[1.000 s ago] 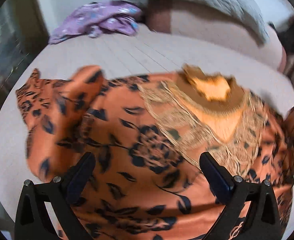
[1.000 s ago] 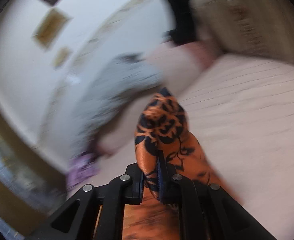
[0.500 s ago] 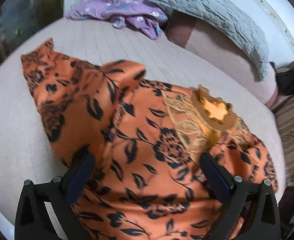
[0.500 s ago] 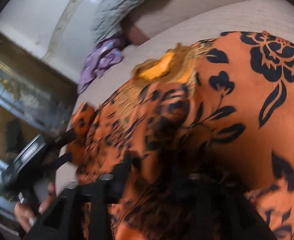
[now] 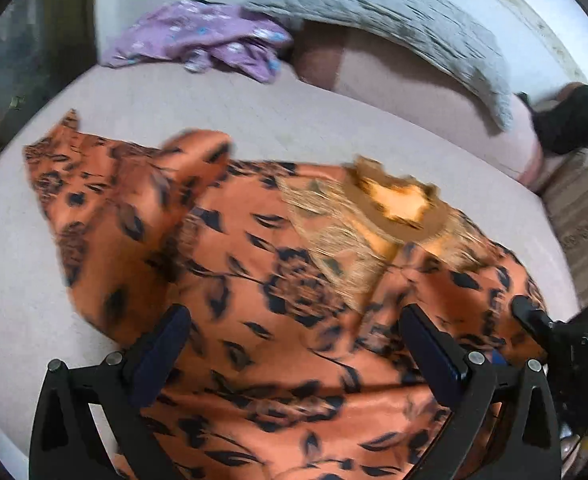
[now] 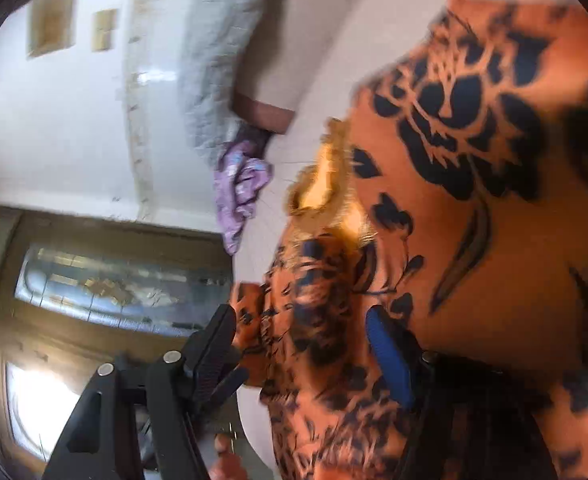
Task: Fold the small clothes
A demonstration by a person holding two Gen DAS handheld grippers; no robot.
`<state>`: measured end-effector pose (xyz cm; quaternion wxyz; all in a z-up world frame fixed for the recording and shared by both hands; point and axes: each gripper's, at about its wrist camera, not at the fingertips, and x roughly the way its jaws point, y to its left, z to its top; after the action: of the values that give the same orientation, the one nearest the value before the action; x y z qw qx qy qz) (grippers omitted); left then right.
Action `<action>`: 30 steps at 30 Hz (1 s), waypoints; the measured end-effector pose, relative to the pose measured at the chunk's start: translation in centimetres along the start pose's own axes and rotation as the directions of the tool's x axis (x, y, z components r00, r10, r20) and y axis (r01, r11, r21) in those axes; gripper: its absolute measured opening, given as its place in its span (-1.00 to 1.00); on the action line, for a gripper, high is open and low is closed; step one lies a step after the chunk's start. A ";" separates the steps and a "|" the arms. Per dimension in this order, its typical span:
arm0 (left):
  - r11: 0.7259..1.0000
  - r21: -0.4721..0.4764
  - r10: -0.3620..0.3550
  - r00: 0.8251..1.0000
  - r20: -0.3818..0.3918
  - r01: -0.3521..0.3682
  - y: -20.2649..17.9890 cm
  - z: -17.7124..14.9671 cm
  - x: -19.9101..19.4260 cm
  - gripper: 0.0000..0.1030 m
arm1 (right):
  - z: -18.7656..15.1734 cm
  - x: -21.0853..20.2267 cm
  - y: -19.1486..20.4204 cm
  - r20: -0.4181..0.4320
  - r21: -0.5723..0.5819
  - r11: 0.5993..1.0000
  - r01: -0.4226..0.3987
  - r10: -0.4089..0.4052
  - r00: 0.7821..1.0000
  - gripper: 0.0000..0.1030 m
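An orange garment with a black flower print [image 5: 254,280] lies spread on the pale bed [image 5: 254,112], its gold-trimmed neckline [image 5: 398,200] toward the pillow. One sleeve sticks out at the left and the right side is folded inward. My left gripper [image 5: 294,344] hovers open just above the garment's lower half, nothing pinched. In the right wrist view my right gripper [image 6: 302,340] is rolled sideways and open. The same garment [image 6: 474,160] bunches loosely between its spread fingers, and the pads do not press it. One right finger [image 5: 534,320] shows at the garment's right edge.
A crumpled purple garment [image 5: 206,40] lies at the far end of the bed beside a grey quilted pillow [image 5: 394,12]. A dark item [image 5: 574,120] and a striped cushion sit at the right. A wooden glass-fronted cabinet [image 6: 114,280] stands beyond the bed's edge.
My right gripper was shut on a fold of the orange garment; it came down onto the bed, rolled over and opened, leaving that fold on the body. My left gripper shifted slightly.
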<state>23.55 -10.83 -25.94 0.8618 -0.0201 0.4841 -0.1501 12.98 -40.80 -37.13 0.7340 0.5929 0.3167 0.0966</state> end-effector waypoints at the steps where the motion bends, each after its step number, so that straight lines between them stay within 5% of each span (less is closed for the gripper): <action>1: 1.000 -0.014 0.023 1.000 0.012 -0.023 0.7 0.2 -0.1 1.00 | 0.0 0.6 -0.1 0.002 0.006 1.000 -0.024 0.023 1.000 0.37; 4: 0.993 -0.098 0.069 0.997 0.034 -0.065 3.5 1.1 -0.6 1.00 | -0.7 1.1 2.5 -0.064 -0.042 0.978 -0.204 0.201 0.978 0.37; 7: 0.982 -0.175 0.078 0.996 0.050 -0.068 5.6 1.6 -0.9 1.00 | -2.4 0.9 5.5 -0.199 -0.119 0.920 -0.375 0.347 0.916 0.37; 9: 0.983 -0.176 0.061 0.997 0.041 -0.053 5.7 1.6 -0.8 1.00 | -3.1 0.2 6.9 -0.236 -0.178 0.893 -0.413 0.368 0.899 0.40; 16: 0.999 0.013 -0.038 0.999 -0.015 0.039 1.2 0.6 0.9 0.98 | -2.7 -2.9 5.1 -0.103 -0.173 0.956 -0.237 0.222 0.970 0.40; 20: 0.988 0.067 -0.131 0.985 -0.112 0.139 -1.2 -0.1 3.2 0.36 | -1.9 -5.5 4.2 0.024 -0.183 0.982 -0.057 0.062 0.998 0.39; 22: 0.981 0.114 -0.142 0.980 -0.141 0.158 -2.6 -0.5 4.3 0.11 | -1.0 -7.5 3.5 0.086 -0.166 0.986 0.003 0.012 0.996 0.35; 27: 0.954 0.207 -0.180 0.967 -0.179 0.216 -6.0 -1.4 6.5 0.11 | 1.8 -12.5 0.5 0.239 -0.049 0.995 0.091 -0.077 0.968 -0.09; 30: 0.943 0.243 -0.187 0.966 -0.179 0.228 -7.2 -1.7 7.0 0.15 | 3.0 -13.9 -1.7 0.253 0.036 0.991 0.129 -0.134 0.958 -0.14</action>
<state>23.79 -19.46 -31.36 0.7964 0.0542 0.5202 -0.3037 3.48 -50.84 -33.55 0.7676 0.5853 0.2593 -0.0323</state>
